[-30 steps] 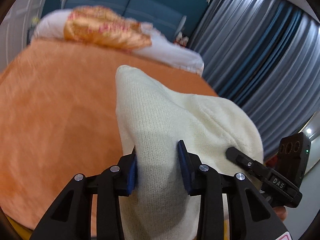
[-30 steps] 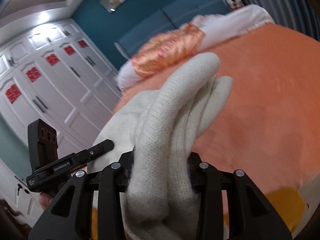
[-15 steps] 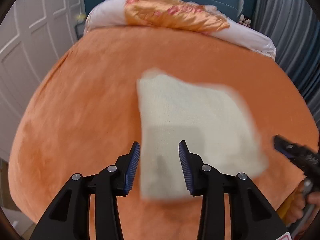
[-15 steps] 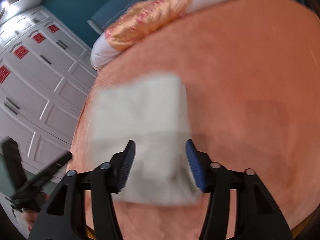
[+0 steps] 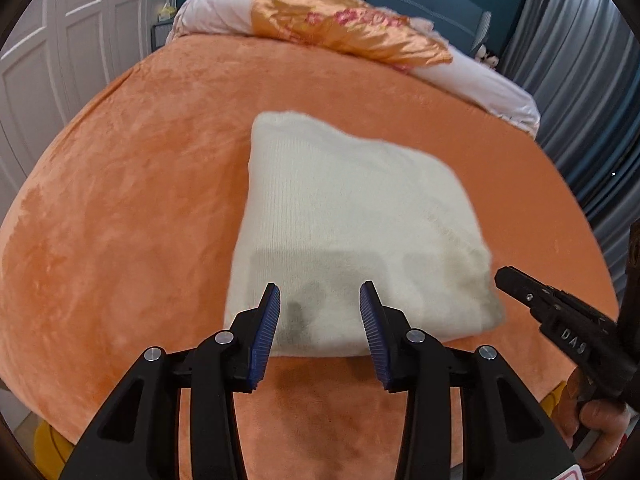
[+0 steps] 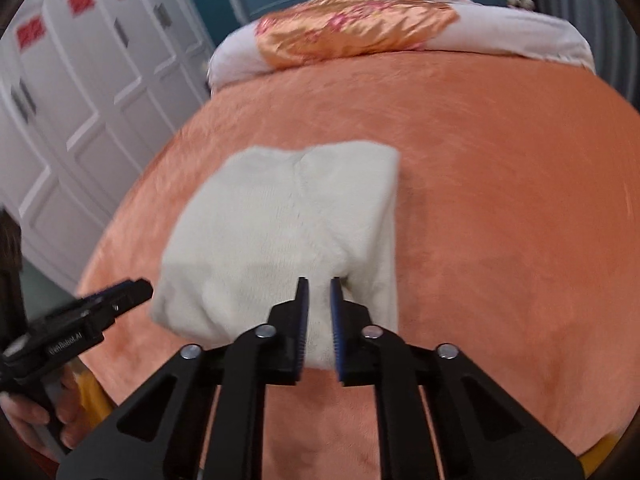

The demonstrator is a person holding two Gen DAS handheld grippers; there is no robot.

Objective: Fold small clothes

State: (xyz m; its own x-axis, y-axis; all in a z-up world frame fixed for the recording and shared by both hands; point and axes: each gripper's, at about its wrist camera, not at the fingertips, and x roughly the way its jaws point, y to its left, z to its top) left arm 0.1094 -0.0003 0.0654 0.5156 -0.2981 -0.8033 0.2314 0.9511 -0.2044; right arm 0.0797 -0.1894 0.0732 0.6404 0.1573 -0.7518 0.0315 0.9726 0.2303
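Gone from my grip, the cream knit garment (image 5: 352, 224) that both claws held up a second ago now lies folded on the orange bed (image 5: 120, 200), near its front edge. My left claw (image 5: 320, 320) stands wide apart just short of the cloth. My right claw (image 6: 319, 316) has nearly closed over the near hem, with cloth showing in the narrow gap; whether it pinches, I cannot tell. I judge this fold nearly done, perhaps needing smoothing.
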